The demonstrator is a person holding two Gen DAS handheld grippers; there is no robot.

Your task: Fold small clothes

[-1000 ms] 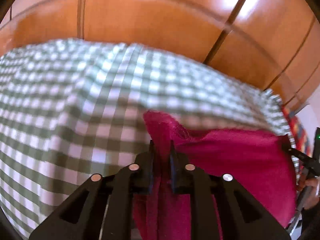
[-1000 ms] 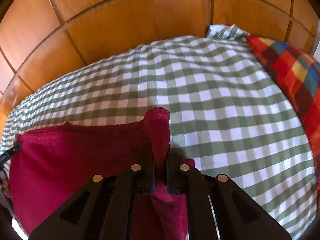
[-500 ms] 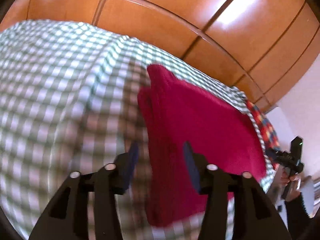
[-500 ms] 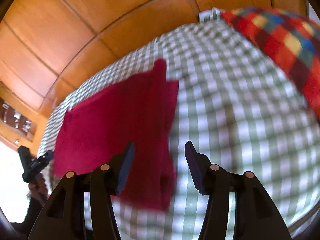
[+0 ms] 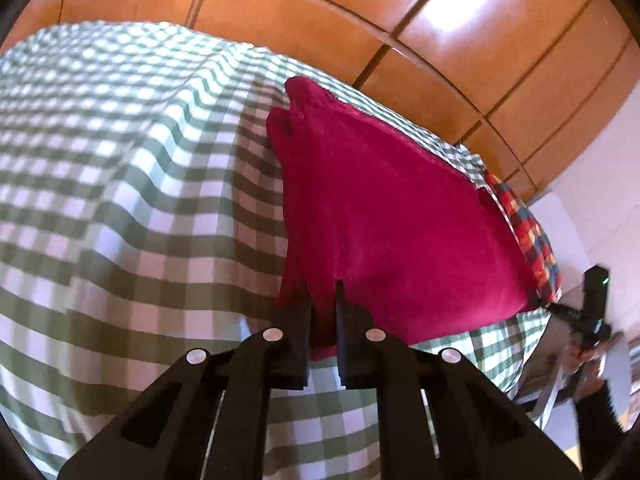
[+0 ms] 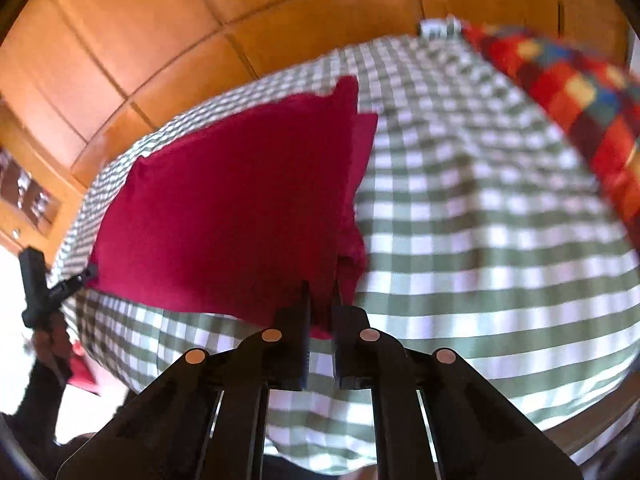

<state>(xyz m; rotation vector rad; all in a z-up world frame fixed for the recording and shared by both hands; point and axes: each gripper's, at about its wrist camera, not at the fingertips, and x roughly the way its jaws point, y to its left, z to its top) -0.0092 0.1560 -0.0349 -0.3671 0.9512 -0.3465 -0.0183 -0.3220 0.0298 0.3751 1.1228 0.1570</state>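
Left wrist: left gripper (image 5: 322,300) clenched on near left corner of cloth (image 5: 384,216). Right gripper (image 6: 320,300) pinches near right corner. Cloth lies on checked sheet (image 5: 120,184), one fold apparently done, layers doubled at far edge. Next fold not yet made. Pinch points hidden behind fingers; layer count unclear. Plaid fabric (image 6: 580,92) blurred.

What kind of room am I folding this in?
Probably a bedroom: the red cloth lies on a green checked bedspread, wooden wardrobe-style panels stand behind, and a multicoloured blanket lies alongside.
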